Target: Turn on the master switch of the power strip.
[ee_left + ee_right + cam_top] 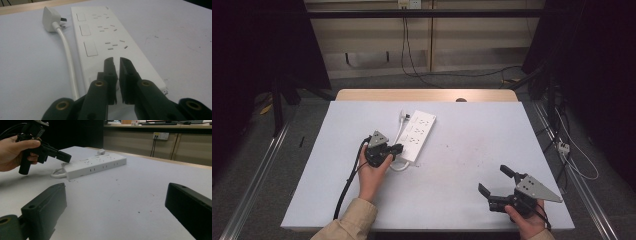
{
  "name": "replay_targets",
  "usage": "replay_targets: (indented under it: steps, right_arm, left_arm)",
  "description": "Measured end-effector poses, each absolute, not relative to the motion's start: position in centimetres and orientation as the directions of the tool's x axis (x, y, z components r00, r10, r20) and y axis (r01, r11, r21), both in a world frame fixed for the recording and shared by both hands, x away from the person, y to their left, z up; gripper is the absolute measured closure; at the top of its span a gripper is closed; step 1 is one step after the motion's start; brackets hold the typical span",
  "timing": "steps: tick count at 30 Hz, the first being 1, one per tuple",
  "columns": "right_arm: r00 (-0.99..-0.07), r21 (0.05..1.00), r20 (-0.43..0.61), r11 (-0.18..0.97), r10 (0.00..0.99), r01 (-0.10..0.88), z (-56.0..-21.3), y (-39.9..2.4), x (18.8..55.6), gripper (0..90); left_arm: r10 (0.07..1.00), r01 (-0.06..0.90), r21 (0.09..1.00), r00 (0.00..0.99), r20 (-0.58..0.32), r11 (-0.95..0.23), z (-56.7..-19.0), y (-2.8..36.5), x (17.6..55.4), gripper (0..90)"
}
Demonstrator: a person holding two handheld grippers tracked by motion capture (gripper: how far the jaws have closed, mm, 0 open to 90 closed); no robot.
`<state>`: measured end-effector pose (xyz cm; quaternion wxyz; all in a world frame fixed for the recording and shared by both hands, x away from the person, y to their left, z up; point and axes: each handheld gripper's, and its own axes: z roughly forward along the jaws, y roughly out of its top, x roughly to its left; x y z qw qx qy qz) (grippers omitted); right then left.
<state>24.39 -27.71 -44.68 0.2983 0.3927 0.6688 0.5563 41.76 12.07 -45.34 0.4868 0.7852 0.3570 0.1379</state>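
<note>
While the left gripper (116, 62) hovers, jaws nearly closed and empty, over the near end of the power strip (417, 135) on the bench (472, 170), a downward push could skid the strip; the right gripper (497, 182) sits wide open, well apart.

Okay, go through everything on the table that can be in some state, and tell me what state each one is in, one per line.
White three-socket power strip: lying flat on the table, all sockets empty.
White plug on its cord: unplugged, lying on the table beside the strip's far end.
Left tool: nearly closed, a thin gap between the jaws, holding nothing, over the strip's near end.
Right tool: wide open, empty, well away from the strip.
</note>
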Motion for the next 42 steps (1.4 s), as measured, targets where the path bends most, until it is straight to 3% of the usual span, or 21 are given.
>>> replay_targets:
  steps: [5, 12, 34, 42]
  right_arm:
    - [-0.514, 0.978, 0.036, 0.076, 0.857, 0.194, -44.7, -27.7, 24.4, 3.3]
    - [-0.514, 0.978, 0.038, 0.073, 0.857, 0.195, -44.7, -27.7, 24.4, 3.3]
    - [-0.518, 0.979, 0.038, 0.073, 0.854, 0.192, -44.7, -27.7, 24.4, 3.3]
    - [-0.519, 0.979, 0.038, 0.073, 0.854, 0.192, -44.7, -27.6, 24.4, 3.3]
  left_arm:
    - [0.686, 0.431, 0.867, 0.711, -0.154, -0.251, -45.0, 12.2, 41.7, 73.0]
    - [0.674, 0.439, 0.865, 0.718, -0.174, -0.244, -44.8, 12.3, 41.6, 53.1]
    - [0.632, 0.427, 0.872, 0.751, -0.193, -0.241, -43.5, 13.3, 40.3, 24.5]
    - [0.633, 0.421, 0.875, 0.751, -0.188, -0.24, -43.1, 14.5, 39.6, 18.6]
